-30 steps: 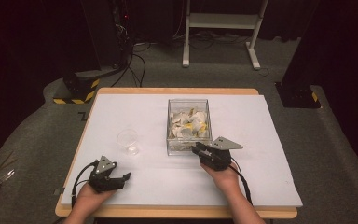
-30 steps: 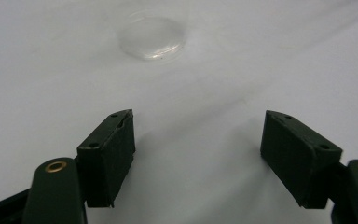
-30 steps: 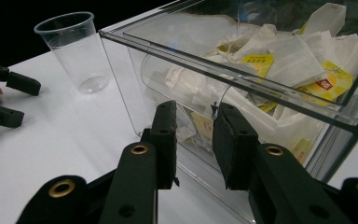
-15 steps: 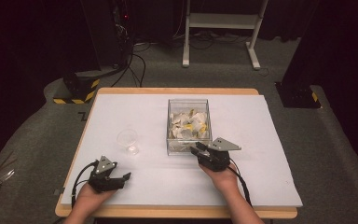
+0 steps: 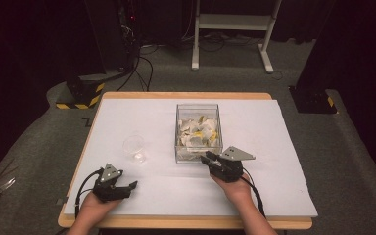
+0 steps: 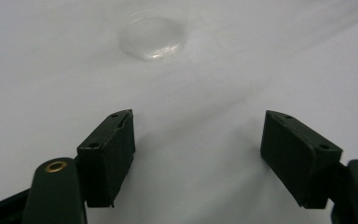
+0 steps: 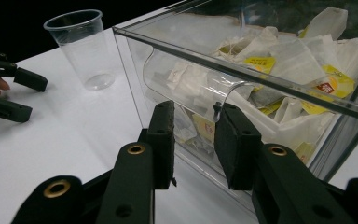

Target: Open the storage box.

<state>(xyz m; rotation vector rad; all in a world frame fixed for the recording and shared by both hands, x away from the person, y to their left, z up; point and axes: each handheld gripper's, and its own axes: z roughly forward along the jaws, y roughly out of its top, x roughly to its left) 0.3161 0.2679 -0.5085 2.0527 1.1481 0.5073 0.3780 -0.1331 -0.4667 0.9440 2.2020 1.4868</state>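
Observation:
A clear plastic box (image 5: 197,154) stands mid-table, holding several white and yellow tea bags (image 5: 198,131). Left of it an empty clear plastic cup (image 5: 134,147) stands upright. My right gripper (image 5: 206,157) sits at the box's near left corner. In the right gripper view its jaws (image 7: 193,112) stand a little apart with nothing between them, just short of the box wall (image 7: 242,72) and the tea bags (image 7: 307,56) behind it. My left gripper (image 5: 131,188) rests low near the table's front left. Its jaws (image 6: 198,116) are wide open and empty, facing the cup (image 6: 152,36).
The white table cover (image 5: 274,147) has free room right of the box and between the two hands. In the right gripper view the cup (image 7: 81,46) stands beyond the box's corner, with the left gripper (image 7: 38,99) at far left. Dark floor, cables and a stand lie beyond the table.

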